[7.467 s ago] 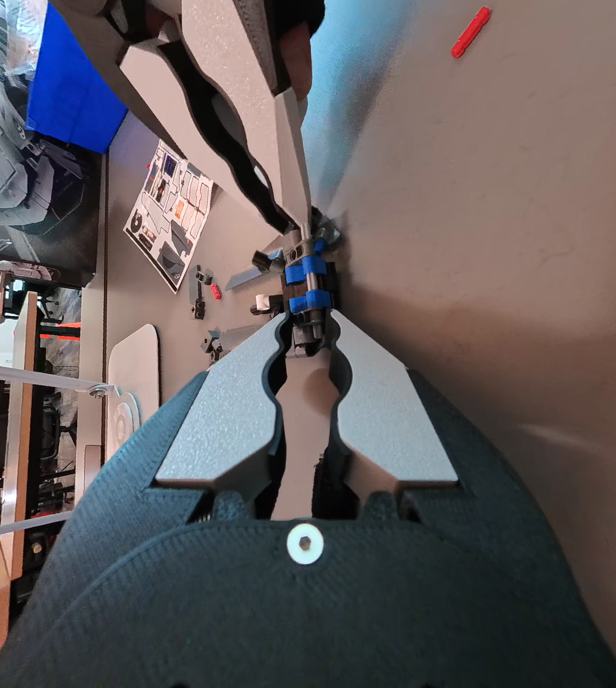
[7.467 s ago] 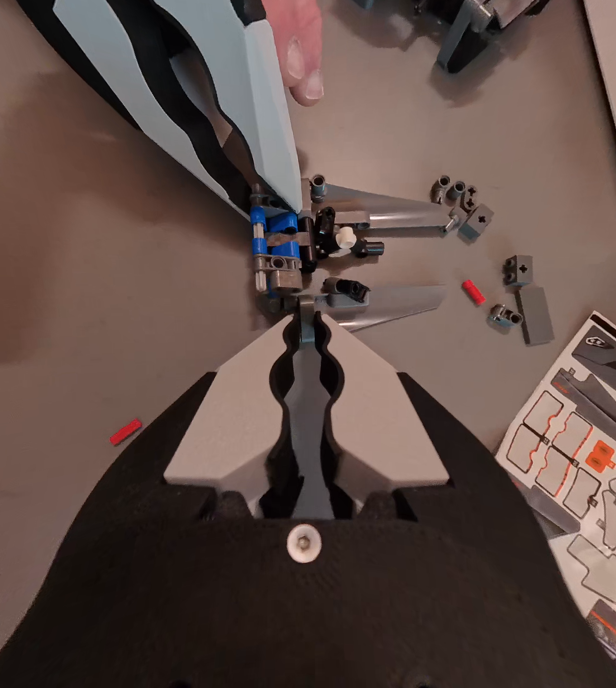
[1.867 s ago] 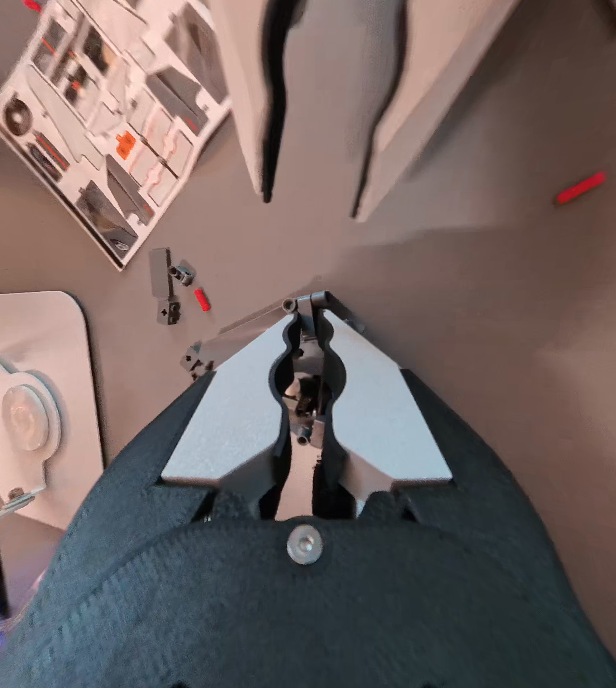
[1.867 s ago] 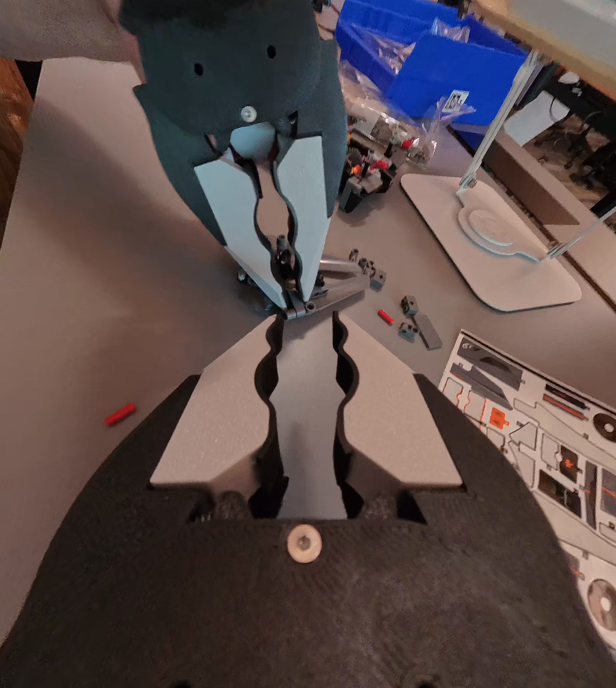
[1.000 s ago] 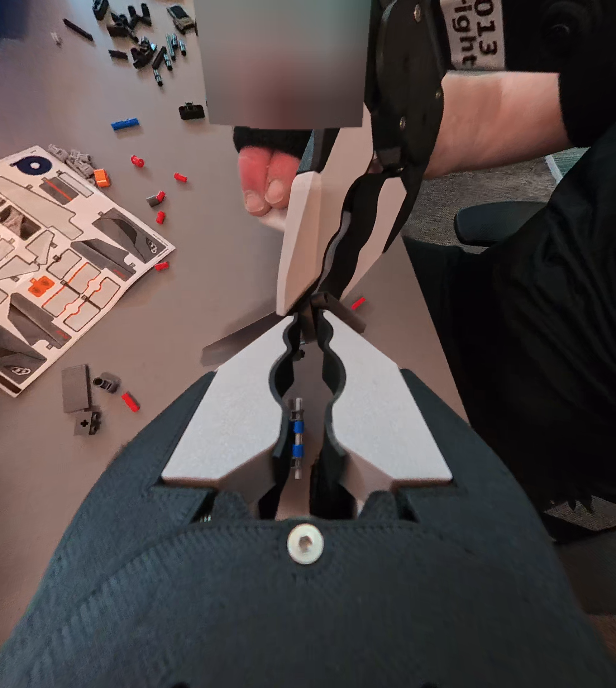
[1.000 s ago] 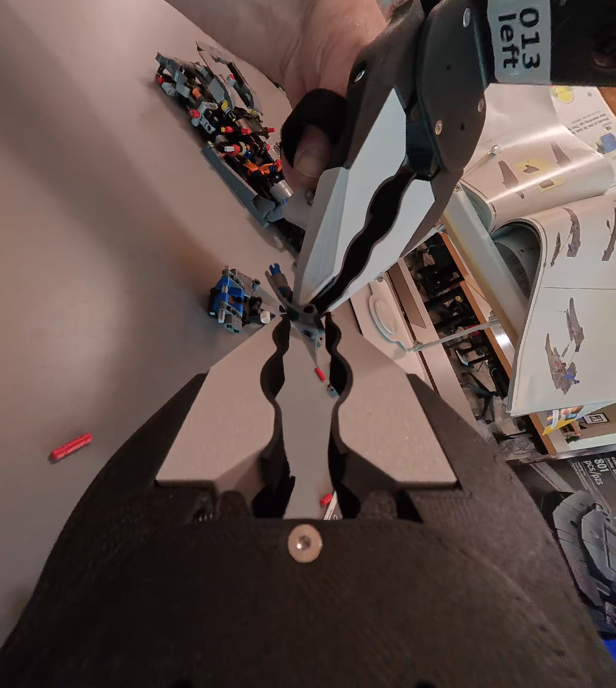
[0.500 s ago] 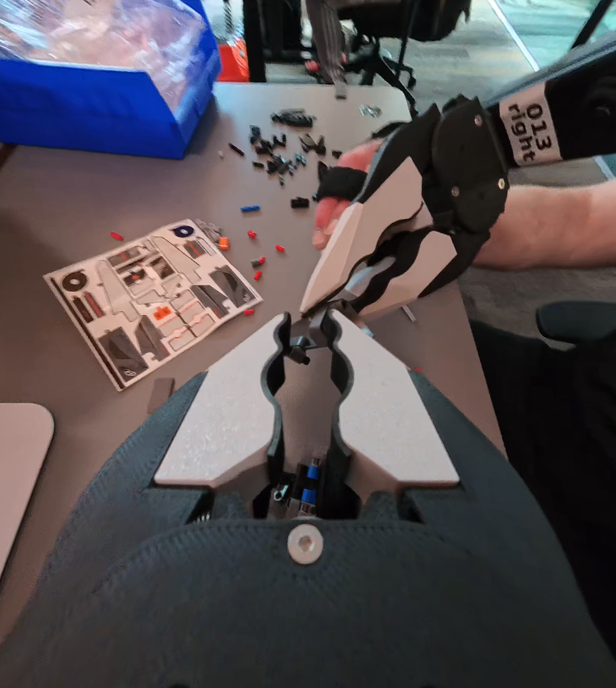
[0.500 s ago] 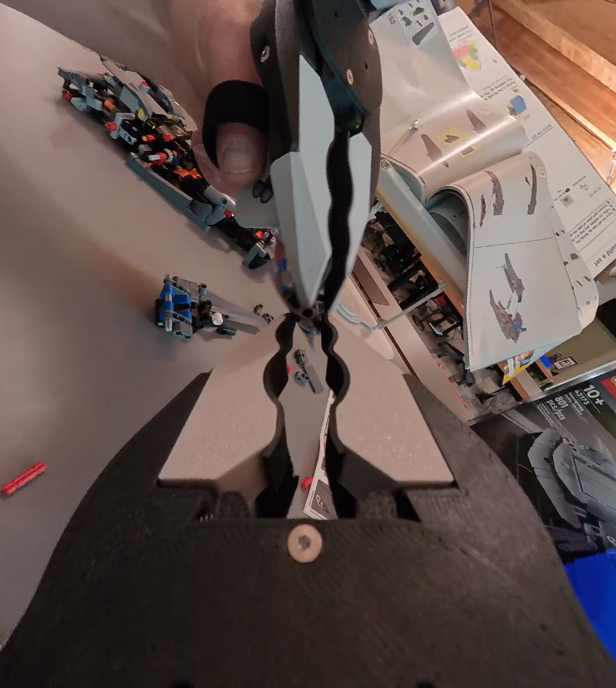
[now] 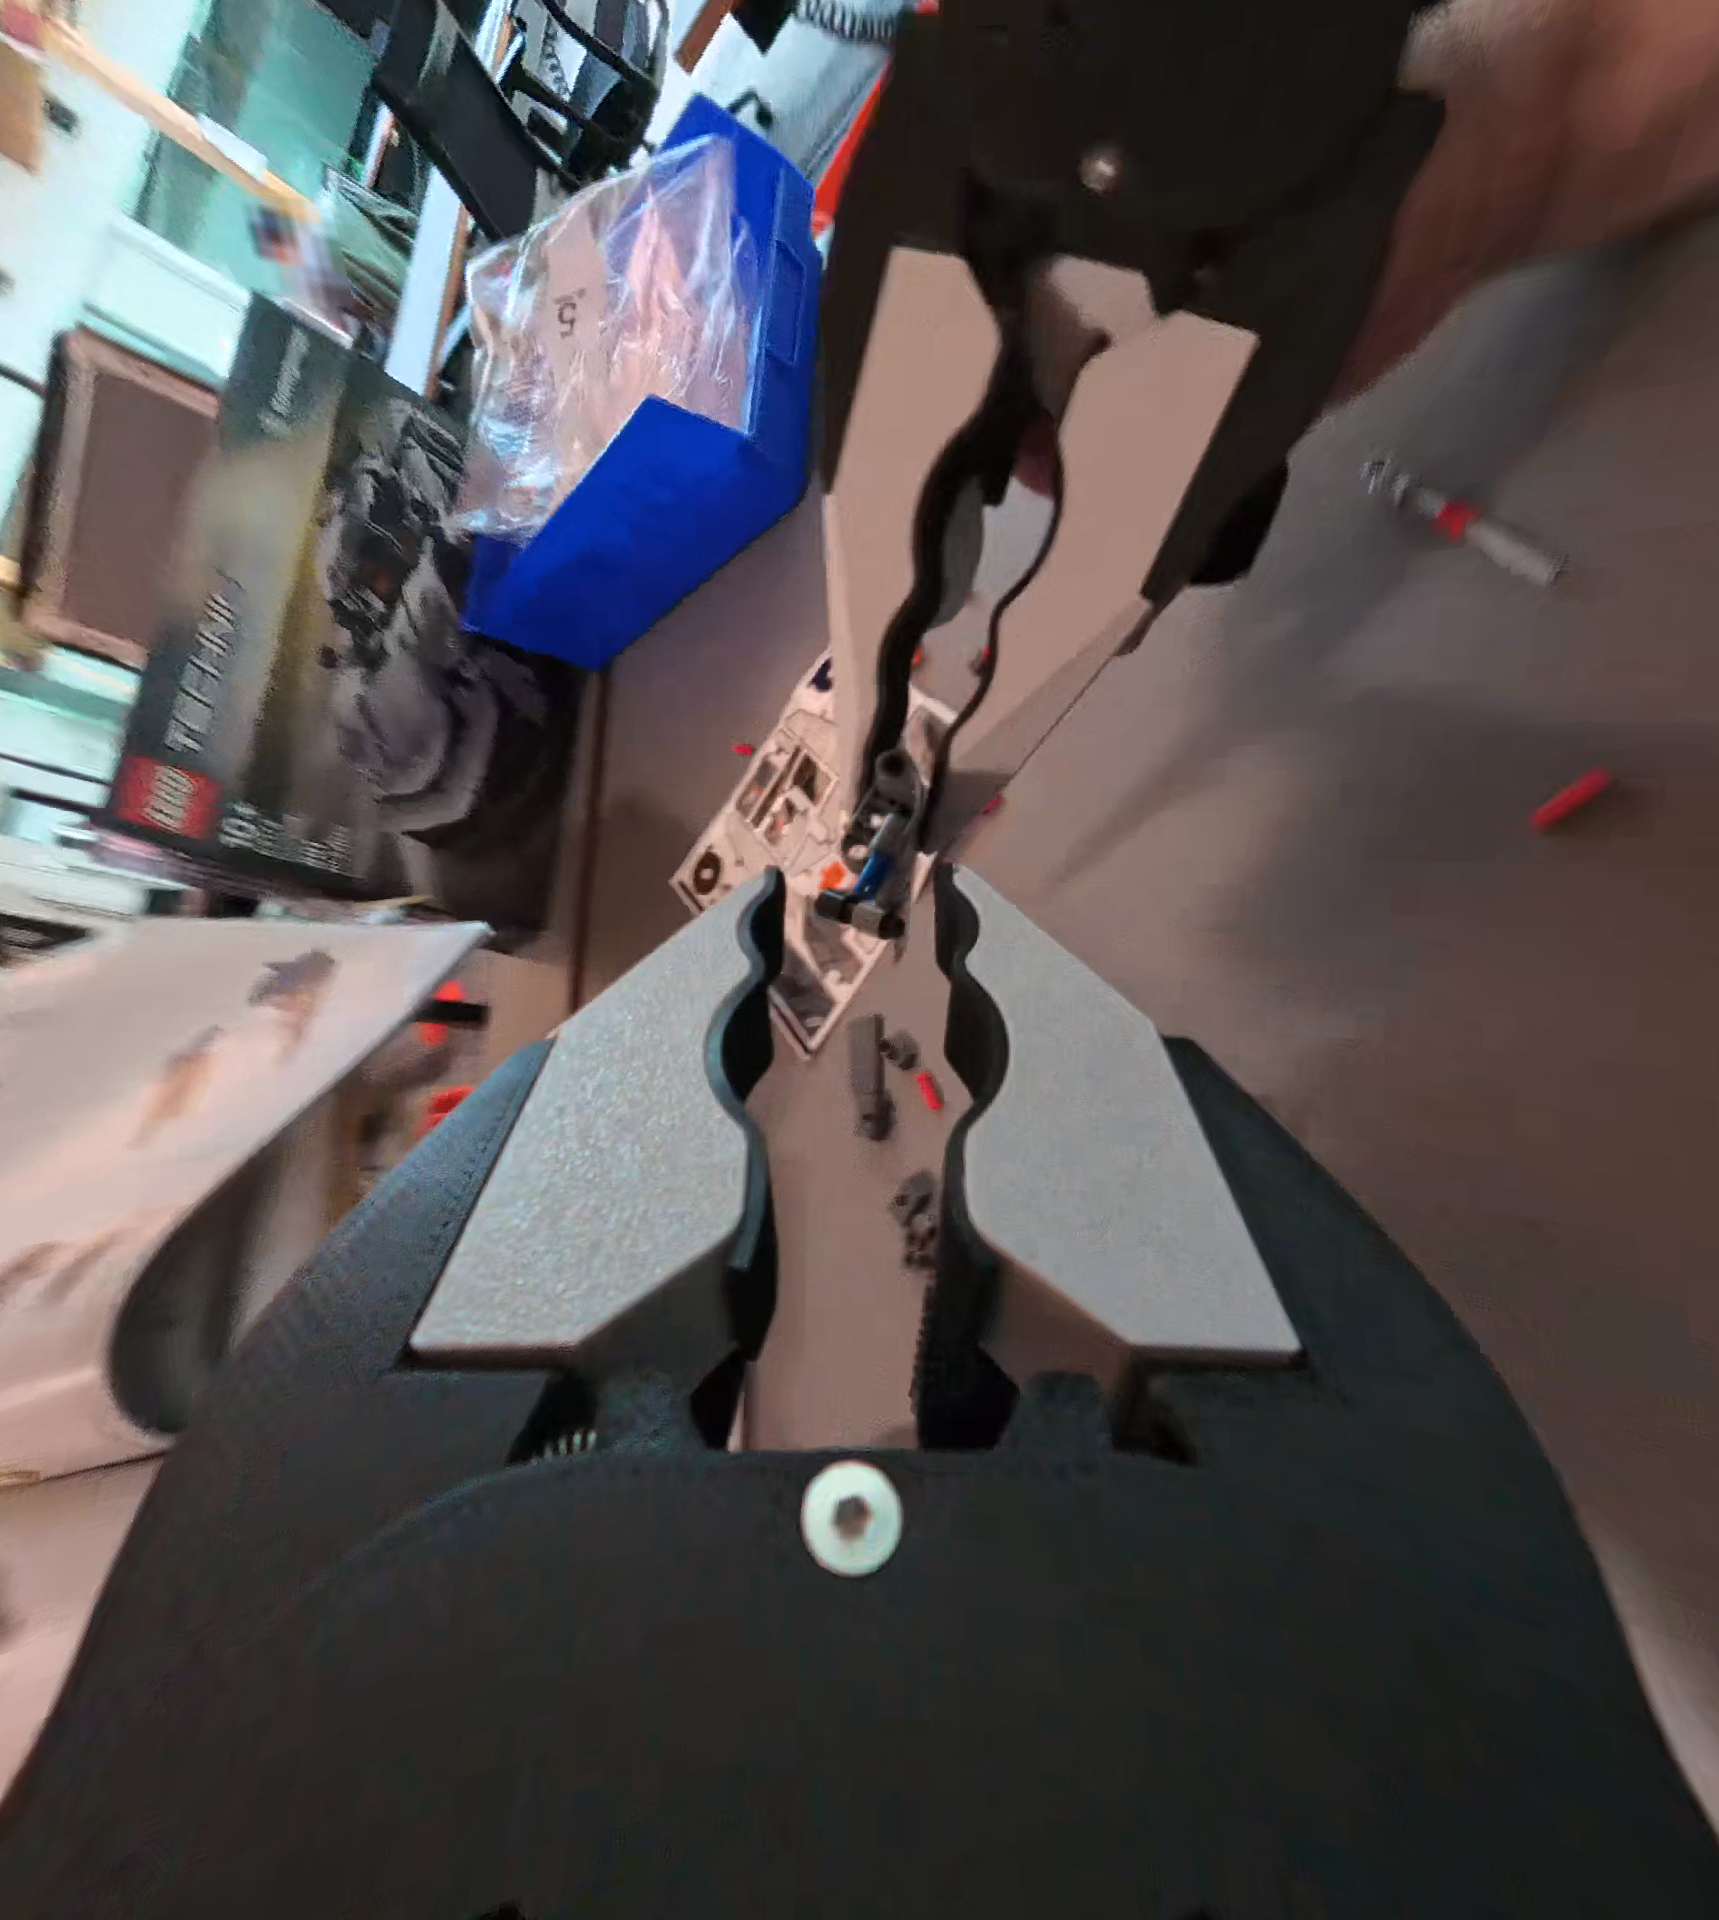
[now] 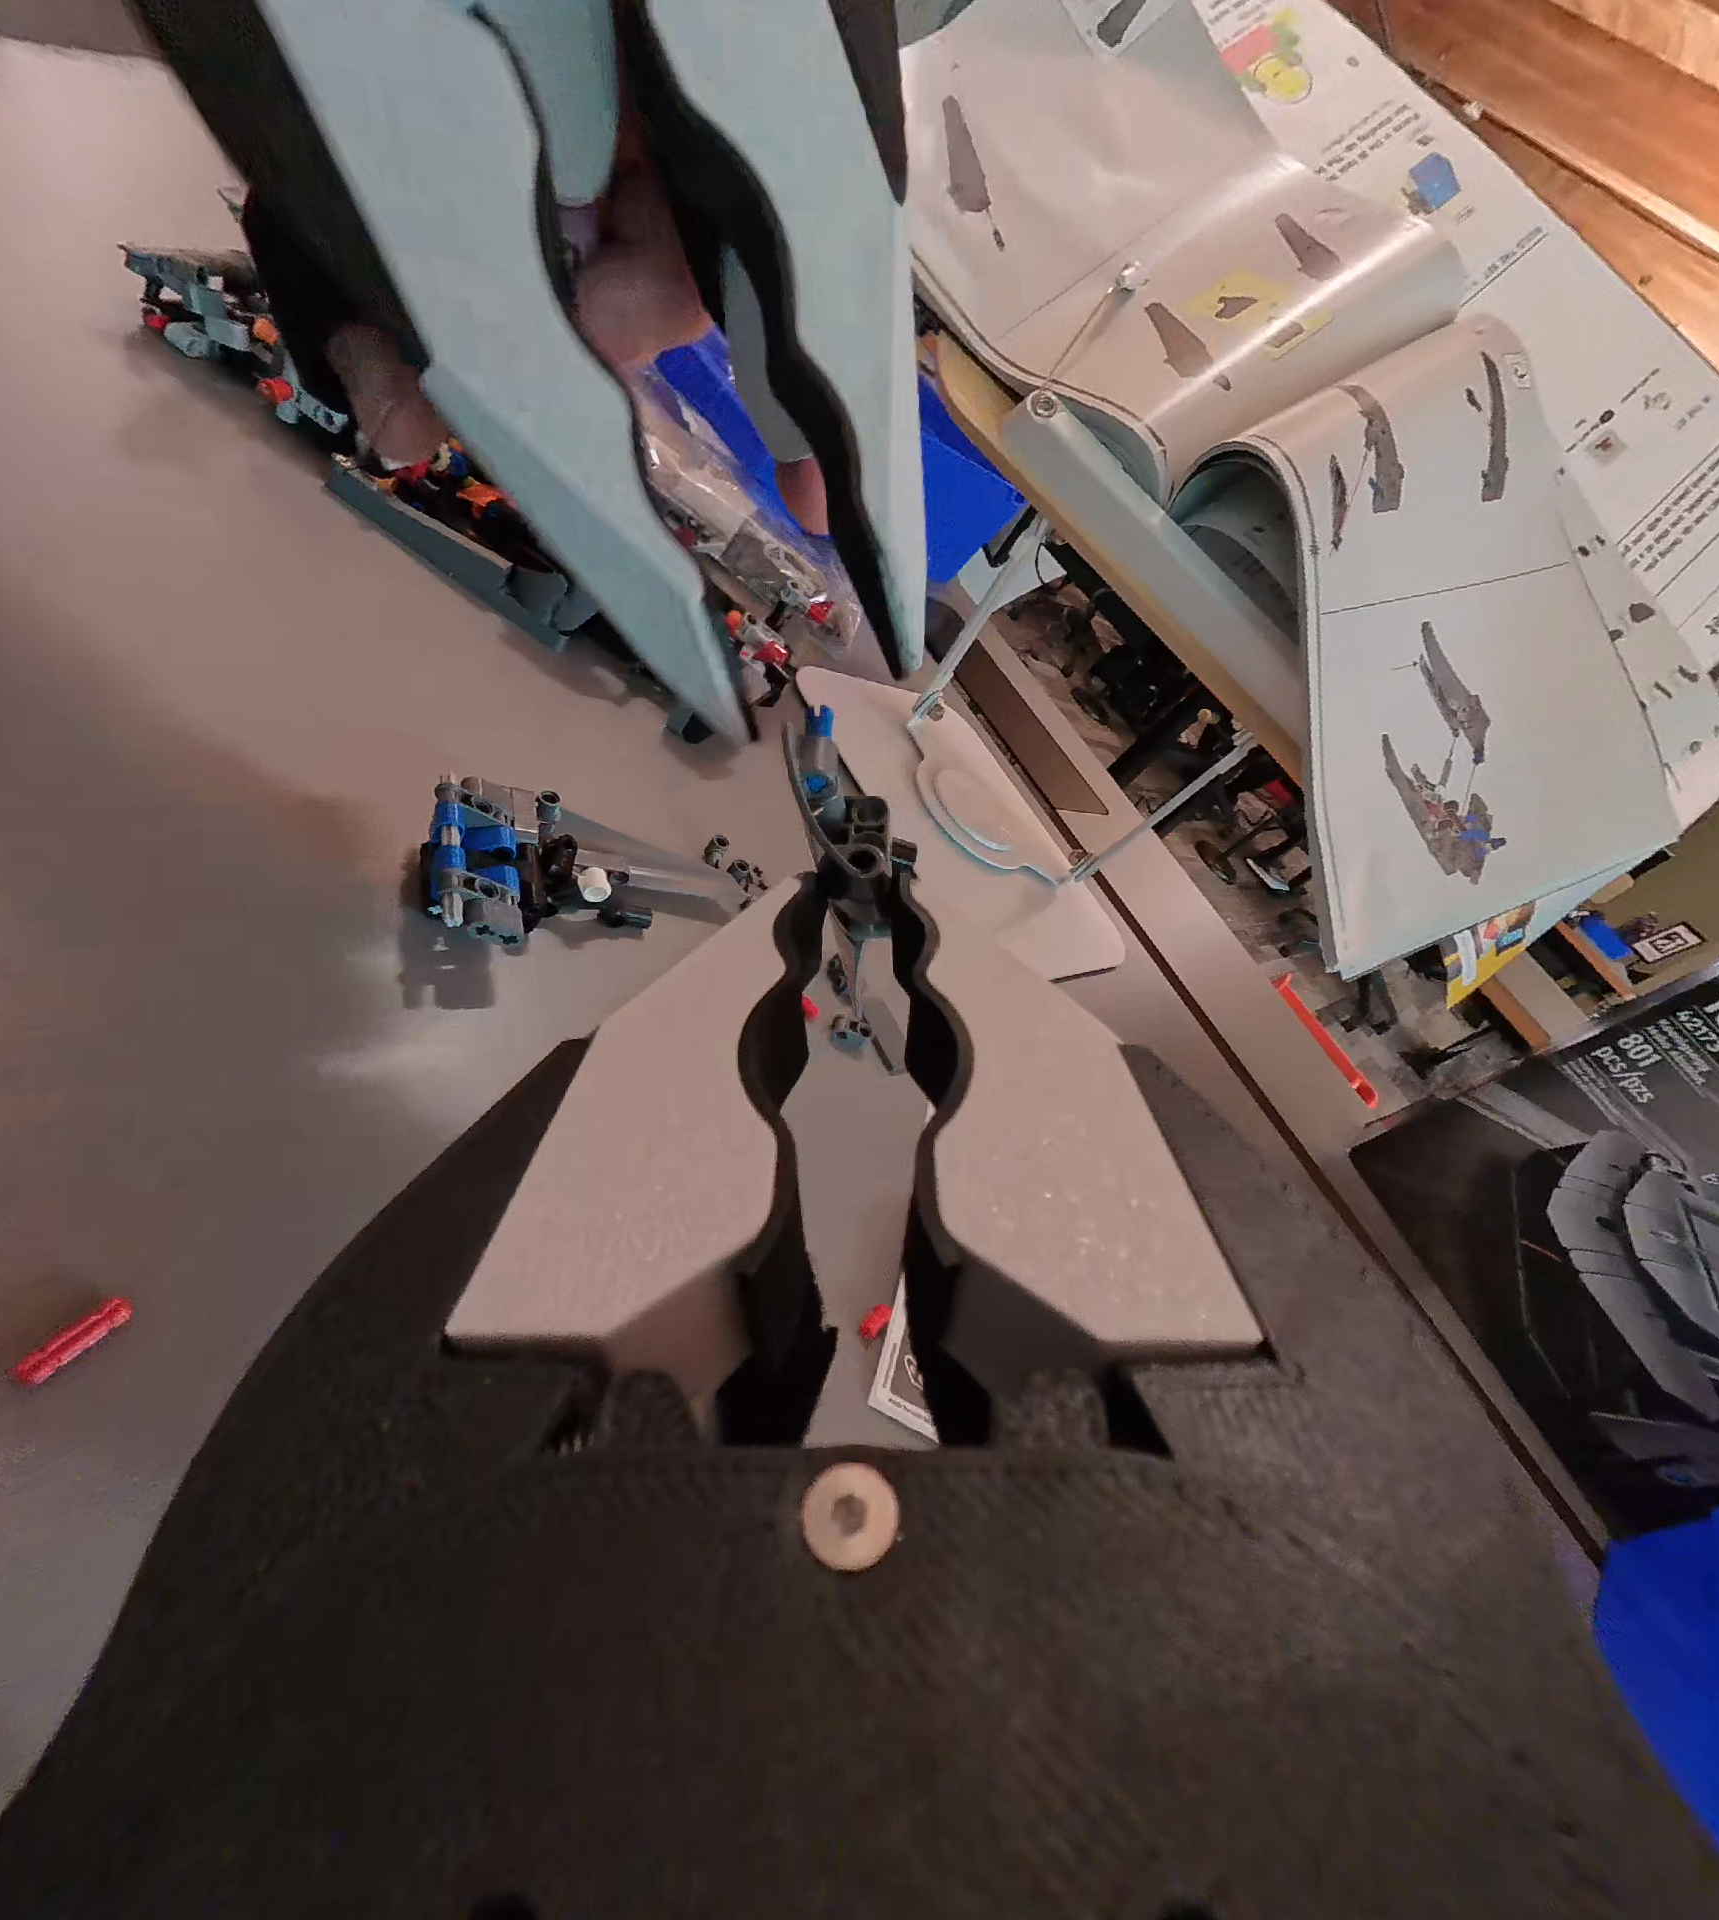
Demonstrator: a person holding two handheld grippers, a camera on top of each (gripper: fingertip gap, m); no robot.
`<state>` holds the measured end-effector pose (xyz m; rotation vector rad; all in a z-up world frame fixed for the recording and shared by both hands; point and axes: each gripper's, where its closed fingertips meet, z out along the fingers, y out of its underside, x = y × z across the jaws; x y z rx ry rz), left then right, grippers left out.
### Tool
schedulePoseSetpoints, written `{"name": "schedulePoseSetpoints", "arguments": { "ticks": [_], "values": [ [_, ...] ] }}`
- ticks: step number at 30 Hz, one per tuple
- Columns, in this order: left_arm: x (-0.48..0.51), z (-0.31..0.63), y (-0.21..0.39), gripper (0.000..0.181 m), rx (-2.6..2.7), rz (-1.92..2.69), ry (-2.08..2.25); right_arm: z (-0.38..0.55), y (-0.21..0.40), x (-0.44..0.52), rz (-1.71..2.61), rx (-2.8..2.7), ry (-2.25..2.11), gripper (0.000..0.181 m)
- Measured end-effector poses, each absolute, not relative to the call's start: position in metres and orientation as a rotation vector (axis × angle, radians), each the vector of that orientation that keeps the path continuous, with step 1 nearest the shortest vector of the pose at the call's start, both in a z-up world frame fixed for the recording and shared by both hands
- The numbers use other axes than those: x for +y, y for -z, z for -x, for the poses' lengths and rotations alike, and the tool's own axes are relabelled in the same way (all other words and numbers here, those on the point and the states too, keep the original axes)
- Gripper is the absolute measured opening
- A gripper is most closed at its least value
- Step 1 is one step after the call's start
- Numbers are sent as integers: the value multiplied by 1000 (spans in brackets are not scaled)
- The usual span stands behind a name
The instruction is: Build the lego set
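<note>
Lego sub-assembly [image 10: 850, 831], the small dark one with the blue pin: where is it, and who has it?

It's up off the table [image 10: 107, 935], pinched at its near end in the tips of the right gripper [image 10: 857, 883], which is closed narrow on it.

And the left gripper [image 10: 819, 696]?

Spread wide and empty, from what both views show. It points back at the right one, tips toward tips.

Which way does the piece run?

Its long axis runs straight out from the right tips, blue pin leading, toward the gap between the left fingers. In the left wrist view the piece [image 9: 881, 842] hangs from the right gripper [image 9: 912, 790] just ahead of the left gripper [image 9: 855, 894], very nearly between its tips. I can't tell whether it touches either finger.

So which hand is nearer?

The right one holds it. The left is just beside the free end. I'd judge the next step to be a handover or a regrip, with the left closing across the pin end.

And the rest of the build?

The bigger blue-and-grey assembly [image 10: 491, 868] lies on the table, well apart, off to the left in the right wrist view.
</note>
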<state>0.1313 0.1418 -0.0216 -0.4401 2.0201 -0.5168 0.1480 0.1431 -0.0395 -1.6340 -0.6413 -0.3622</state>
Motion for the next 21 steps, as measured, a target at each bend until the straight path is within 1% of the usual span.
{"name": "schedulePoseSetpoints", "arguments": {
  "ticks": [2, 5, 10, 14, 18, 19, 21],
  "values": [
    [138, -132, 32, 21, 2037, 367, 387, -145, 41, 144, 1636, -659, 366, 10],
    [133, -134, 36, 6, 2028, 315, 340, -141, 45, 144, 1643, -685, 368, 11],
    [131, -132, 36, 4, 2036, 283, 338, -140, 41, 144, 1617, -685, 358, 12],
    [128, -128, 35, 4, 2055, 245, 353, -136, 41, 144, 1593, -710, 380, 21],
    [124, -124, 39, 4, 2102, 173, 320, -129, 42, 143, 1571, -767, 408, 20],
    [123, -124, 39, 3, 2113, 170, 321, -128, 43, 142, 1574, -777, 414, 16],
    [121, -122, 40, 3, 2133, 155, 324, -126, 44, 141, 1567, -800, 422, 13]
  ]
}}
